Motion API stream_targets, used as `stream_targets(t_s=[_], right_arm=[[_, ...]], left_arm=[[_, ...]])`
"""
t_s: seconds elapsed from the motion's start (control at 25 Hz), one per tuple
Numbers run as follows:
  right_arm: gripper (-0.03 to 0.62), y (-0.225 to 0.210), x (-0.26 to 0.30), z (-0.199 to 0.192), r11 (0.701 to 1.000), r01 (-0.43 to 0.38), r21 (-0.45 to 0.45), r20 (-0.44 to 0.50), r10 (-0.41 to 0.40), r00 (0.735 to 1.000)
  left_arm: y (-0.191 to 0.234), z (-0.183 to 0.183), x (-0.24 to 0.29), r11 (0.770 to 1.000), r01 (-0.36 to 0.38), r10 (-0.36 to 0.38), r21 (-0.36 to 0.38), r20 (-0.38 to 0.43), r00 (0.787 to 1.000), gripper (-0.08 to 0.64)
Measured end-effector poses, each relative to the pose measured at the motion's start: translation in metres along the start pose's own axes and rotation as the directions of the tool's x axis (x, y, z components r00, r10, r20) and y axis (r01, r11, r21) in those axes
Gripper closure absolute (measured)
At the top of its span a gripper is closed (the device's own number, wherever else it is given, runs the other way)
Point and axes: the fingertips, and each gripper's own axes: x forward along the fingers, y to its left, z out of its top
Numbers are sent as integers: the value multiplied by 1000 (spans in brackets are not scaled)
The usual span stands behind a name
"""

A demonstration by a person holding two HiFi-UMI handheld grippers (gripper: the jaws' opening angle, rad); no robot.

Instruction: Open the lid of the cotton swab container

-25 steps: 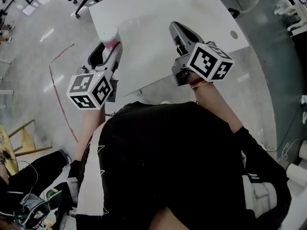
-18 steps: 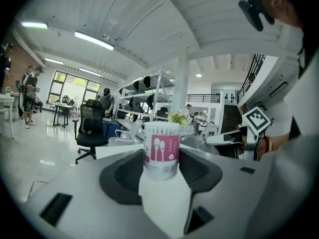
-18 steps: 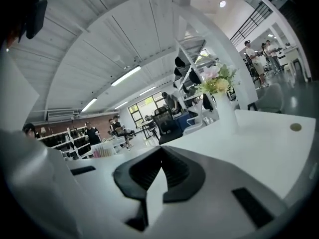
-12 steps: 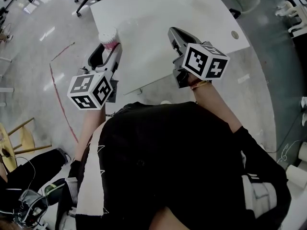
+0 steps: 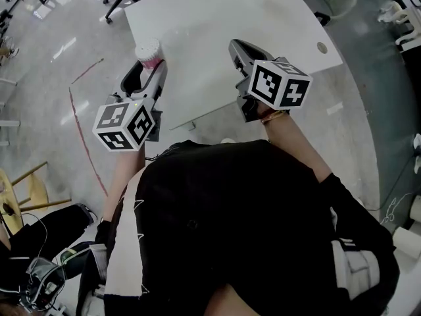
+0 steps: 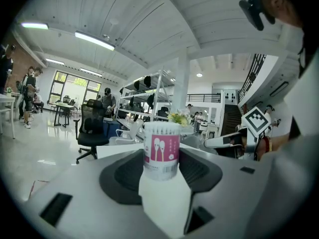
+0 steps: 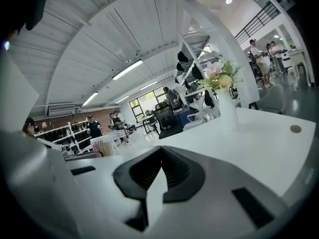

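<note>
Pink-labelled cotton swab container (image 6: 161, 151): stood upright between the jaws of your left gripper (image 6: 161, 169), at the left edge of the white table (image 5: 204, 25). Whether its base rested on the top or hung just off it could not be told.
Lid (image 6: 161, 127): still seated on the container, pale swab tips showing at the top. Nothing touched it.
Left gripper: jaws stood wide but clamped on the container's lower half, pads against both sides. You kept it where it had been a second earlier, and the container (image 5: 148, 51) sat in the same spot in the head view.
Right gripper (image 7: 160, 151): jaws fully together, nothing between them. You held it over the table to the container's right, well apart from it.
Change: only your right gripper (image 5: 235, 46) had moved. Its marker cube (image 5: 279, 84) crept a little leftward and rolled slightly, the nose swinging more toward the container's side.
Meaning: the bracing hand looked settled. The free hand seemed to be lining up, and the lid work had not begun.
Next, as a guess: you would bring the right gripper across to the top of the container, then either part its jaws to take the rim or work the closed tip under the edge.
Risk: the tub was tall, gripped low and near the table edge, so a push at the top could tip it in the pads.
</note>
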Motion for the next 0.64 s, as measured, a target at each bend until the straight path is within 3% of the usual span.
stream_targets(t_s=[0.64], right_arm=[[589, 4, -3, -7, 1000, -9, -21, -30, 9, 1000]], left_arm=[[-3, -2, -4, 1000, -7, 7, -6, -7, 1000, 325]])
